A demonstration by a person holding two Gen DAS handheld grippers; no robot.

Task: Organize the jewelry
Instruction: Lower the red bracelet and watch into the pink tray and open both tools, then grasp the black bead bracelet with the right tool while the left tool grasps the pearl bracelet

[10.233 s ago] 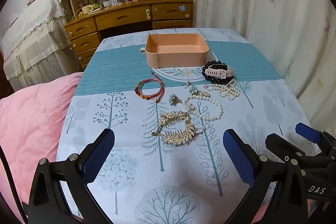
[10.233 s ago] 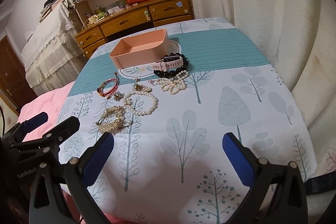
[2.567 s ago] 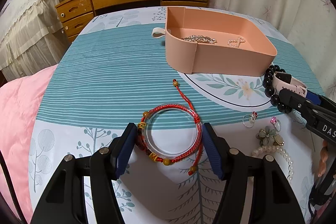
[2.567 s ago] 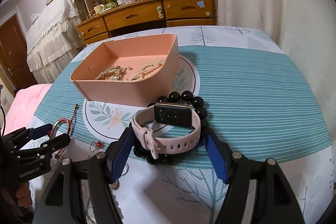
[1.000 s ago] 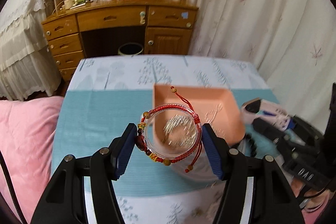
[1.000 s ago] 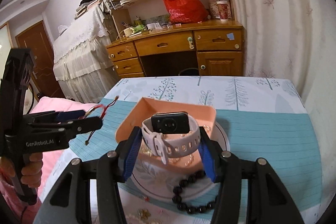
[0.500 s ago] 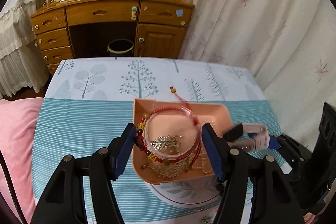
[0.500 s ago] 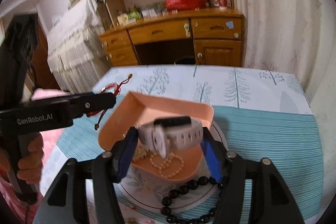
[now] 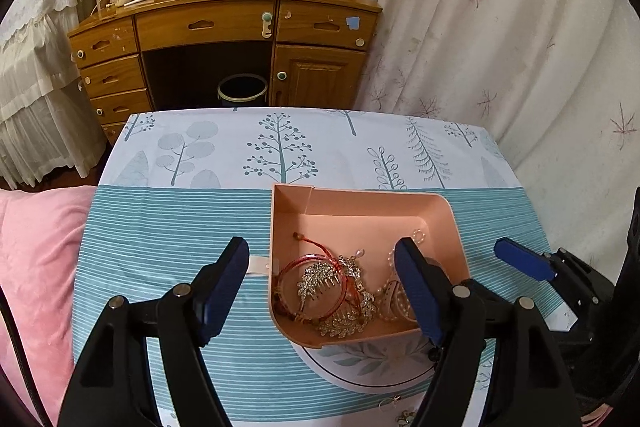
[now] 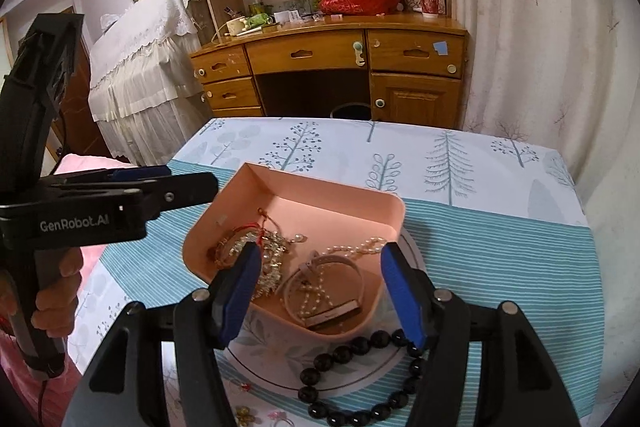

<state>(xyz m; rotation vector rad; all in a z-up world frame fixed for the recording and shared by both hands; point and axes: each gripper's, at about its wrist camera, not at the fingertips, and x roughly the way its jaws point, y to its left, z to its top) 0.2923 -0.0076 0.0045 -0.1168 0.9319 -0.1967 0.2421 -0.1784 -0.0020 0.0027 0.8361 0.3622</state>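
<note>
A pink tray (image 9: 360, 201) (image 10: 320, 193) sits on the table. In it lie the red string bracelet (image 9: 294, 267) (image 10: 244, 229), a silver hair comb (image 9: 320, 277), pearls (image 10: 352, 247) and the pink watch (image 10: 324, 291). My left gripper (image 9: 322, 285) is open and empty, hovering above the tray's near left part. My right gripper (image 10: 320, 287) is open and empty above the tray's near right part. A black bead bracelet (image 10: 360, 379) lies on the cloth in front of the tray. The right gripper also shows in the left wrist view (image 9: 524, 263), the left gripper in the right wrist view (image 10: 132, 187).
The table has a tree-print cloth with a teal striped band (image 9: 172, 227). Small flower pieces (image 10: 244, 415) lie near the front edge. A wooden desk (image 9: 224, 39) with a bin (image 9: 242, 93) stands beyond the table, curtains (image 9: 500, 47) to the right, pink bedding (image 9: 36, 267) at left.
Both grippers opened over the tray. The red bracelet dropped from the left gripper and the pink watch from the right gripper into the tray.
</note>
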